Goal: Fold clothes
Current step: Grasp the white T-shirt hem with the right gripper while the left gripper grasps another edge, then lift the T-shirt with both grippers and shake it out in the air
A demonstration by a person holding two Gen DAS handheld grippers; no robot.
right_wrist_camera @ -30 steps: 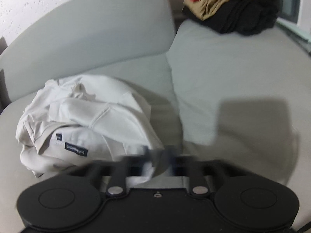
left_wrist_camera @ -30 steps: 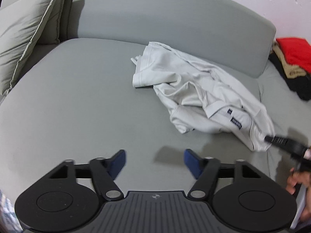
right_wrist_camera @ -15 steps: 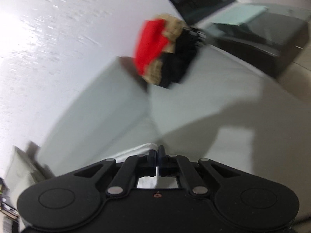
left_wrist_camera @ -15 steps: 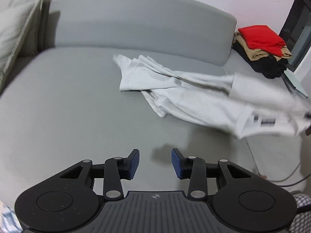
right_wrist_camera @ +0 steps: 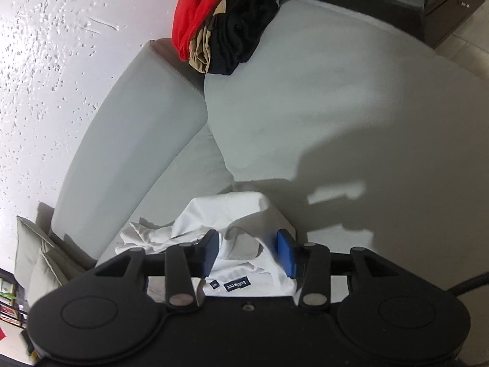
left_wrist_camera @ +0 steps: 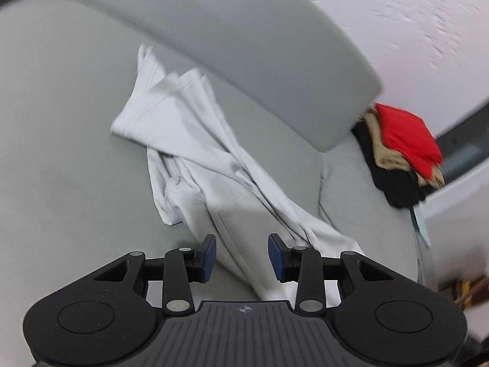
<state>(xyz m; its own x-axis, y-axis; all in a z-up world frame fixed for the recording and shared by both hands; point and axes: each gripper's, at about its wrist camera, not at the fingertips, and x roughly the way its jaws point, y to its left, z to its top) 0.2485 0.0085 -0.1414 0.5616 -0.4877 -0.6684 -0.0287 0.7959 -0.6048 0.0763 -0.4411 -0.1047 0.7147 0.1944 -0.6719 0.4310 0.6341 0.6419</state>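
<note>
Both our grippers, left [left_wrist_camera: 242, 255] and right [right_wrist_camera: 249, 252], hang over the white shirt [left_wrist_camera: 195, 159] with jaws apart, gripping nothing. We see the shirt stretched out crumpled across the grey sofa [left_wrist_camera: 61, 140], its collar label [right_wrist_camera: 237, 284] under our right gripper. Well apart sits a pile of red, tan and black clothes [right_wrist_camera: 220, 21].

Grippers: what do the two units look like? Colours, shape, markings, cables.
Both are matte black. The left gripper has blue pads on linkage arms with silver pivot pins, two round discs, and a ribbed grey centre plate with a small emblem. The right gripper has the same build, a smooth black centre with one screw, and a black cable at its right edge.
</note>
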